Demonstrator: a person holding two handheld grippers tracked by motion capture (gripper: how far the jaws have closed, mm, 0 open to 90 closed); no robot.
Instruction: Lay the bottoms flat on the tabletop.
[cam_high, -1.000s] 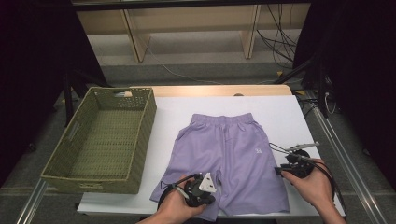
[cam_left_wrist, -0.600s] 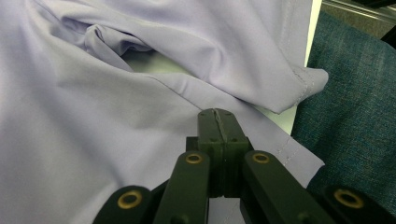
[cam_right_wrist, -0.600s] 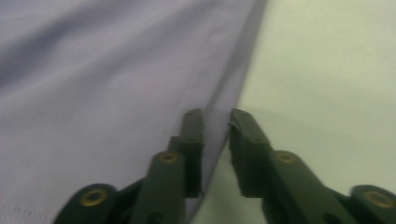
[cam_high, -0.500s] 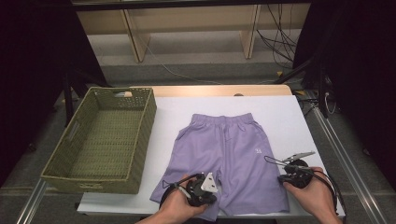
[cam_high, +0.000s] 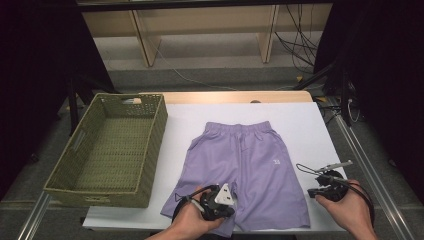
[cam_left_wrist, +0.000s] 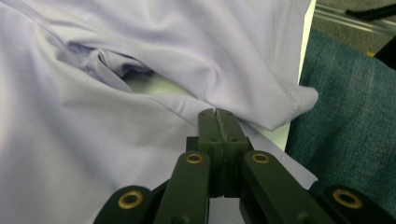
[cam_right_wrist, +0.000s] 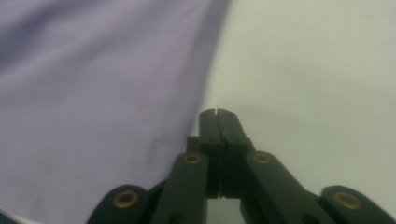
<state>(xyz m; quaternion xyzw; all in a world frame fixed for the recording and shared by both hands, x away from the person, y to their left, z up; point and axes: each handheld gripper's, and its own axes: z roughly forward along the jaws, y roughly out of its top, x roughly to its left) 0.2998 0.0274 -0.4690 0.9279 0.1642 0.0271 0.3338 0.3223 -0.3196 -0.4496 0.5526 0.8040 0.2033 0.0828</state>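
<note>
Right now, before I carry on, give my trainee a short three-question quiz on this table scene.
1. True or false: the shorts lie flat with the waistband on the far side.
2. Which gripper sits on the fabric: A) left gripper B) right gripper?
3. What stands left of the shorts?

Key: 1 true. 2 A; the right one, jaws together, is over the white table beside the hem. 3 a green woven basket.

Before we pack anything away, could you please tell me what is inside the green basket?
The basket looks empty: bare woven floor. The strip behind its near wall is hidden.
</note>
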